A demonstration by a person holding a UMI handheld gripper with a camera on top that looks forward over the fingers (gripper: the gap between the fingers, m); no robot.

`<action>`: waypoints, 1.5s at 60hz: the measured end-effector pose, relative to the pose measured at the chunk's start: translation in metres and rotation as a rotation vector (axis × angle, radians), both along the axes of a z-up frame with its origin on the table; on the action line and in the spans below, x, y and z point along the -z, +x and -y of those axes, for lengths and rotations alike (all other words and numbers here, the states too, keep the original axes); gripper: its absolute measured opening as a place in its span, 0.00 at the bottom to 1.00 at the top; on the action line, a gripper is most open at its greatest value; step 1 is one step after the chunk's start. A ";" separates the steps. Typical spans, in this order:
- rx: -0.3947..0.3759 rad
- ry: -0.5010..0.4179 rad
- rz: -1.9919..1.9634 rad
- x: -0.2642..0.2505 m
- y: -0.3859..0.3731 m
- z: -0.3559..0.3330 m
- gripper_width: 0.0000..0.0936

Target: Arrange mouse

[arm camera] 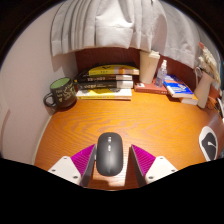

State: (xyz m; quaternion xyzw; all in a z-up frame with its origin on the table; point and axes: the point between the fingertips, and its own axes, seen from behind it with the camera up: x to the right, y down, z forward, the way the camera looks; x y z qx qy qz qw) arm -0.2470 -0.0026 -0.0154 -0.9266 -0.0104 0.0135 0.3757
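A dark grey computer mouse [109, 152] lies on the wooden desk [150, 115], lengthwise between my two fingers. My gripper [111, 153] is low over the desk's near edge with its fingers on either side of the mouse. The left pink pad [80, 160] is at the mouse's side. The right pad [143, 158] stands a small gap away from it. The mouse rests on the desk, so the gripper is open around it.
A dark green mug [61, 94] stands at the back left. A stack of books [106, 82] lies against the back wall below a curtain [110, 25]. A small bottle [161, 72] and a blue book [178, 88] are at the back right. A white object [210, 142] sits at the right edge.
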 end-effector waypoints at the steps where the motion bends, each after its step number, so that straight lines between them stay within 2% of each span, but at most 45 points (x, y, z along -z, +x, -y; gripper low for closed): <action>1: 0.004 0.000 0.000 0.000 0.000 -0.001 0.70; 9: 0.033 0.000 0.000 0.000 0.005 -0.006 0.53; 16: 0.052 -0.012 -0.019 0.001 0.007 -0.006 0.47; 22: 0.025 -0.049 -0.021 0.003 0.006 -0.005 0.40; 29: -0.005 -0.083 -0.038 0.001 0.005 -0.007 0.39; 33: -0.048 -0.085 -0.053 -0.014 0.006 -0.010 0.39; 38: -0.100 -0.002 -0.066 -0.067 0.020 -0.021 0.39; 46: -0.127 0.179 -0.037 -0.179 0.088 -0.035 0.39; 53: -0.093 0.315 0.007 -0.264 0.177 -0.035 0.39; 56: -0.070 0.359 0.016 -0.284 0.218 -0.029 0.39; 60: -0.040 0.371 0.034 -0.295 0.273 -0.024 0.39; 65: 0.018 0.366 0.042 -0.282 0.340 -0.015 0.38; 75: 0.097 0.196 0.056 -0.182 0.434 0.015 0.38; 84: 0.113 0.017 0.024 -0.083 0.457 0.043 0.38; 90: 0.095 -0.075 0.019 -0.032 0.457 0.058 0.39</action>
